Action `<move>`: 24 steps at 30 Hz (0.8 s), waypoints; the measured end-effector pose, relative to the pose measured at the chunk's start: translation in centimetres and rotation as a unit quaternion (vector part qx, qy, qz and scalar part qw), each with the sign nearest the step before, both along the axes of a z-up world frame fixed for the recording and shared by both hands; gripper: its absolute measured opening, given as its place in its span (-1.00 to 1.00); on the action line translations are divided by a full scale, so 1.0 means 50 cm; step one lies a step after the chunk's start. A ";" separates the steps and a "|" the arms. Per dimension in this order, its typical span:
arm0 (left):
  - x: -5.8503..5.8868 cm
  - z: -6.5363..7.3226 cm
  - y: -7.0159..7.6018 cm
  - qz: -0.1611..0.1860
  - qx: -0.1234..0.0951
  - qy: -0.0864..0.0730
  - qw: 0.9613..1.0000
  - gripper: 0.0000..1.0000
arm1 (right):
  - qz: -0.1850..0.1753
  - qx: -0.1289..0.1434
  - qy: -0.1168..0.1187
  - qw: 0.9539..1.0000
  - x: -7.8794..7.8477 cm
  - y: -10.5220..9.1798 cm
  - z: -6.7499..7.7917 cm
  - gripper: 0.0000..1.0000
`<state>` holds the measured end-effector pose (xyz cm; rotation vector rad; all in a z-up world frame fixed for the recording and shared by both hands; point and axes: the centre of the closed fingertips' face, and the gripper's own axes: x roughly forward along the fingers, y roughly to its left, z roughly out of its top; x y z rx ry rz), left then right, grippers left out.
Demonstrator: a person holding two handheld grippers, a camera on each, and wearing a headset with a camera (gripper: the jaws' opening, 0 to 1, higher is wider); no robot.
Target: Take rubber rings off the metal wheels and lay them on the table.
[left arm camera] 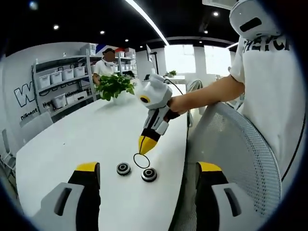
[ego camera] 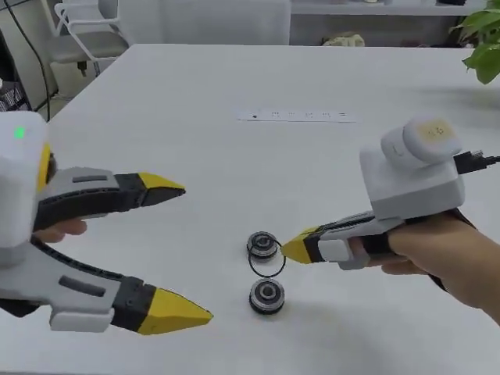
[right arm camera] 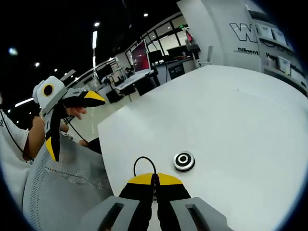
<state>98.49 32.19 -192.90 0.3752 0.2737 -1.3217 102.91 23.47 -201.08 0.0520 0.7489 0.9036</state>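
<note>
right tool point(ego camera: 289, 248): pressed together, pinching the rubber ring point(ego camera: 267, 276) by its edge
left tool point(ego camera: 194, 251): spread wide, holding nothing, hanging well apart from the wheels
ring: dangling low at the counter point(ego camera: 234, 156), between far wheel point(ego camera: 262, 243) and near wheel point(ego camera: 267, 296)
risk: we're gripping a thin edge, so the ring may be slipping out early
risk: we're steadying neither wheel; a snagging ring could be dragging one off

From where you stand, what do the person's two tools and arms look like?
The left hand-held gripper and right hand-held gripper match: grey-white bodies, black jaw sections, pointed yellow ends. A black cable leaves the right one's rear. The person wears a white short-sleeved T-shirt with dark lettering.
</note>
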 end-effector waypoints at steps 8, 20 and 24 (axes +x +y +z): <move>0.003 -0.018 0.059 0.062 -0.010 0.009 0.998 0.62 | 0.010 -0.001 -0.001 1.000 -0.005 0.004 0.002 -1.00; -0.010 -0.081 0.082 0.106 0.005 0.045 0.993 0.66 | 0.022 0.008 -0.013 1.000 -0.011 0.029 0.022 -1.00; -0.011 -0.086 0.070 0.107 -0.001 0.049 0.993 0.66 | 0.029 0.008 -0.019 0.999 -0.013 0.039 0.027 -1.00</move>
